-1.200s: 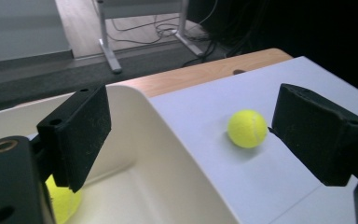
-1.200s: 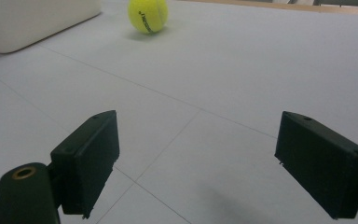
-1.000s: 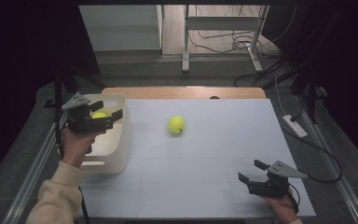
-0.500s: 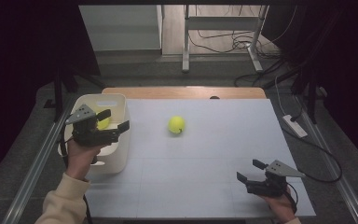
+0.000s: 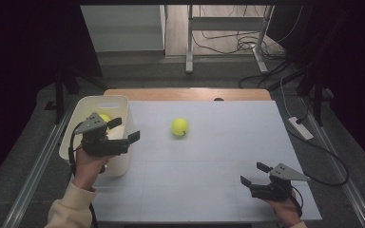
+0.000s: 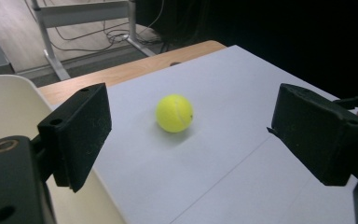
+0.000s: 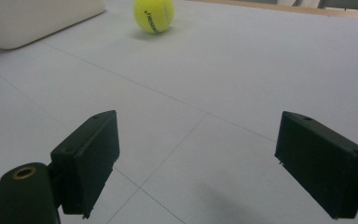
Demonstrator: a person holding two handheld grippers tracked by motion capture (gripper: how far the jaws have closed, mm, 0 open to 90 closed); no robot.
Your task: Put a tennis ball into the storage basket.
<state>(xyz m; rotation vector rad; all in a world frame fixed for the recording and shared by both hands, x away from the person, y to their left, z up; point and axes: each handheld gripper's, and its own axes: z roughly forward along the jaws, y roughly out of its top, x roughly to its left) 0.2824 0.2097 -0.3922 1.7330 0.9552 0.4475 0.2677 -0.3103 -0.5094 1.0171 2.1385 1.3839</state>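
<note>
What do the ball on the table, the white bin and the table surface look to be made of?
The loose tennis ball: fuzzy yellow-green felt, matte, with a curved seam and dark print. The white bin: likely moulded plastic, smooth with a soft sheen, rounded rim and corners. The table top: a pale, matte sheet or laminate with thin seam lines; a wood-coloured edge shows along its far side, possibly veneer.

The ball (image 5: 180, 127) is yellow-green with dark lettering, the bin (image 5: 120, 105) white, the table (image 5: 228, 142) pale grey, its far edge tan wood.
</note>
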